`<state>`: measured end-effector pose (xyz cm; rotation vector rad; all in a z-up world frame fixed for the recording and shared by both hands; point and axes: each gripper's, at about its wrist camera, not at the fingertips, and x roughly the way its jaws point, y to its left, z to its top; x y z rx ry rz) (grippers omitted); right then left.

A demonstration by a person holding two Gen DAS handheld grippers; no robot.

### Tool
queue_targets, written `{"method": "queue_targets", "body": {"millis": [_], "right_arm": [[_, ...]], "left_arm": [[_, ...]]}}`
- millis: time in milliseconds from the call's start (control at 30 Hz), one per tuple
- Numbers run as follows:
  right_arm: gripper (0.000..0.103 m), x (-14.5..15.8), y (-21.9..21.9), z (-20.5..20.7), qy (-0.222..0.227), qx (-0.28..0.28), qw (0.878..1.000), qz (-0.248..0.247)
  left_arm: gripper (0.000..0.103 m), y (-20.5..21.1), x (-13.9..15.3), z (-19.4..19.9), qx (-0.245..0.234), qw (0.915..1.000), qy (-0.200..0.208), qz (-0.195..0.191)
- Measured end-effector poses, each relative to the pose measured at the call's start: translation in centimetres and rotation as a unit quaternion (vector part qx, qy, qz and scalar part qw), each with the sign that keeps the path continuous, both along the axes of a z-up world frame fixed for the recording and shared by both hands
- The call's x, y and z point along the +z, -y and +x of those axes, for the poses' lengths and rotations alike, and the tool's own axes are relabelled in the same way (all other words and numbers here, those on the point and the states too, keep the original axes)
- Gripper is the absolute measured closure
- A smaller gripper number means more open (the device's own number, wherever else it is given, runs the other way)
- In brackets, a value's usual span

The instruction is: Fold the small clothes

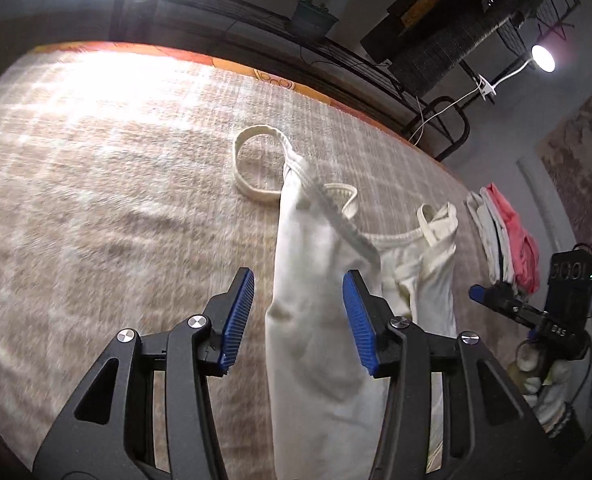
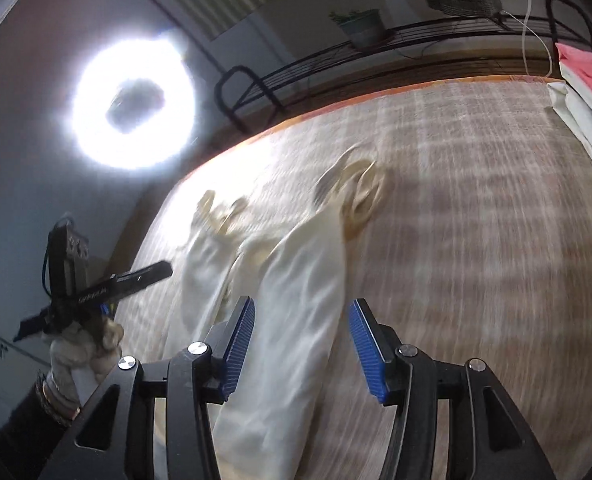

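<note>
A small white sleeveless top [image 1: 316, 280] with ribbed straps lies crumpled on the beige checked blanket [image 1: 115, 200]. One strap loops flat on the blanket [image 1: 251, 160]. My left gripper [image 1: 298, 320] is open, its blue pads either side of the raised cloth, not closed on it. In the right wrist view the same top [image 2: 296, 300] runs between the blue pads of my right gripper [image 2: 302, 344], which is open. The right gripper also shows at the right edge of the left wrist view [image 1: 536, 312]; the left gripper shows at the left of the right wrist view [image 2: 107, 288].
A stack of folded clothes, white and pink [image 1: 504, 236], lies on the blanket's right side, also in the right wrist view [image 2: 588, 92]. A ring light [image 2: 131, 108] shines beyond the bed. A black metal rack with a potted plant [image 1: 312, 16] stands behind the bed's far edge.
</note>
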<state>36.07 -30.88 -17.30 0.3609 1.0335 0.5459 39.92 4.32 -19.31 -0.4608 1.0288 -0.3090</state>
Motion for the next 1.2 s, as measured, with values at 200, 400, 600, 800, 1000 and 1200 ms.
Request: {"method": "queue_targets", "body": {"millis": [200,400,600,800,1000,1200], "right_arm": [[0.05,-1.9,0.1,3.5,-0.006,-0.001,0.999,0.043],[0.076,-3.6,-0.8,5.6,-0.021,0.01,0.998,0.057],[0.102,-4.4,-0.9,6.8,-0.028,0.0,0.999,0.032],[0.102,-3.9,-1.0,6.8,-0.014,0.006,1.0,0.019],[0.103,-1.2,-0.8,6.0,0.019,0.011,0.999,0.04],[0.103,2.1,-1.1,3.9,0.05,0.026,0.998,0.032]], "left_arm": [[0.056,-1.1,-2.1,2.8,0.018,0.9978,-0.016,-0.061],[0.098,-0.6,-2.3,3.9,0.01,0.9984,-0.005,-0.056],[0.103,-1.2,-2.7,3.9,0.044,0.9983,-0.006,-0.039],[0.103,0.1,-1.2,2.9,0.03,0.9993,0.018,-0.013],[0.103,-0.2,1.8,0.8,0.02,0.9987,0.044,-0.018],[0.103,-0.3,4.8,-2.3,0.015,0.9978,0.063,-0.012]]}}
